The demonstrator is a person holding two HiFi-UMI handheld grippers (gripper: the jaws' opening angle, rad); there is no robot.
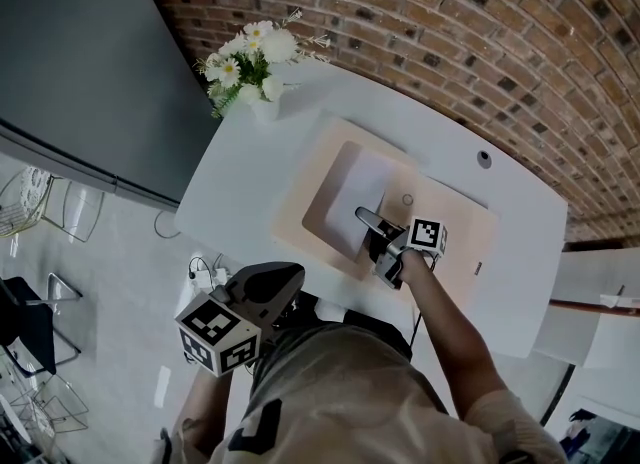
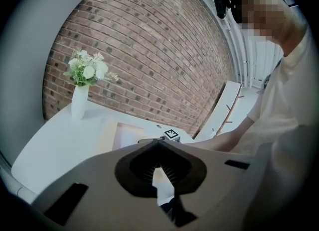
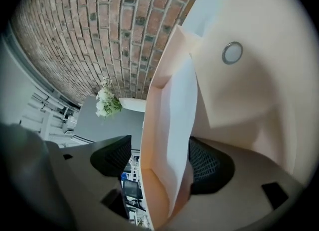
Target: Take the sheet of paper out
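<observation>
Beige envelope (image 1: 452,220) lies open on the table (image 1: 255,167). The right gripper (image 1: 372,232), jaws apart, straddles its edge and the white sheet (image 1: 356,200), apparently positioned for pinching. The left gripper (image 1: 282,278) is held back, jaws together and empty.

Left gripper (image 2: 158,150) jaws together, flower vase (image 2: 79,101) beyond

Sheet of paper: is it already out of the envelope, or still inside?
Still partly inside: the right gripper view shows the sheet of paper between peach walls of the envelope.

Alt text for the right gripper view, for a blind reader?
The right hand-held gripper, jaws open, straddles a white sheet of paper and the edge of the peach envelope holding it. A brick wall and flowers lie beyond.
</observation>
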